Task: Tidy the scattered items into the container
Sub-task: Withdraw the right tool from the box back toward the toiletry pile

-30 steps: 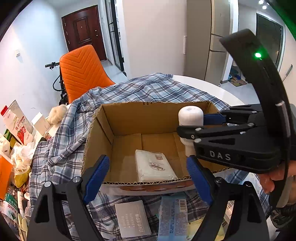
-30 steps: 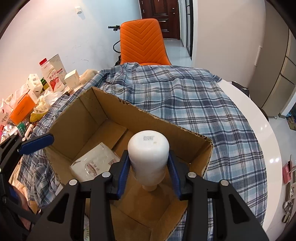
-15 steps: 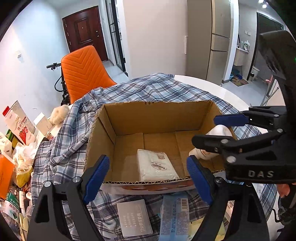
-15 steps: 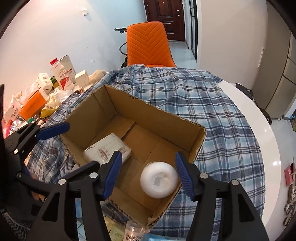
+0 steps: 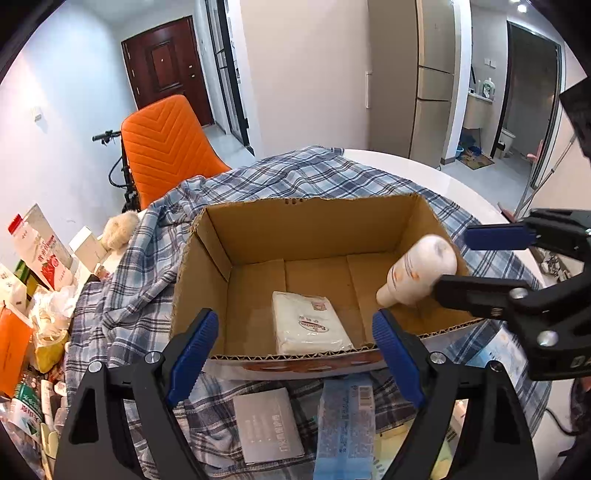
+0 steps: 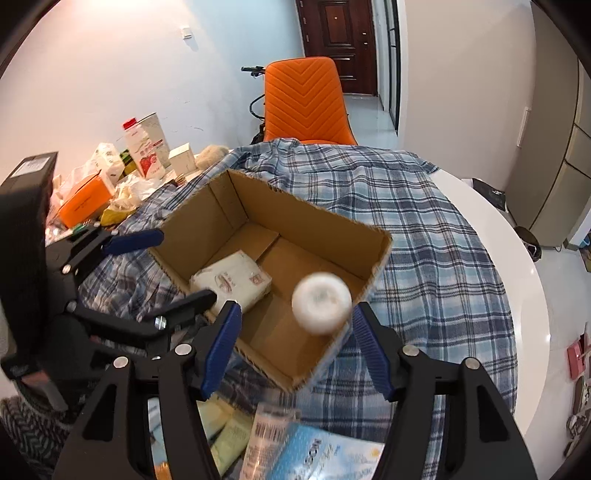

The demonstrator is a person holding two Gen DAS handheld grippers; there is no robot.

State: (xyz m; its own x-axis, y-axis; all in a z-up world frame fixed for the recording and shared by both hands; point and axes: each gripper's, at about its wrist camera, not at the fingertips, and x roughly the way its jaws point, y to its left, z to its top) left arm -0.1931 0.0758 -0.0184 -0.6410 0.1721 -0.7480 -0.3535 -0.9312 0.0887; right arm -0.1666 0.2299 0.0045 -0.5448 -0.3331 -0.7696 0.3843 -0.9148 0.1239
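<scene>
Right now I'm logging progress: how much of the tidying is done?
Done: tissue pack and white bottle sit in the cardboard box. In hand: nothing; right gripper, jaws just opened, and left gripper are empty. Left: grey card, blue packet.

Pale walls enclose the room; a dark wooden door (image 5: pixel 162 74) stands at the far end; an orange chair (image 5: pixel 166 147) sits behind the round white worktop (image 6: pixel 517 266); a tall beige cabinet (image 5: pixel 432 85) lines one wall; a ceiling light (image 5: pixel 522 7) glows.
</scene>
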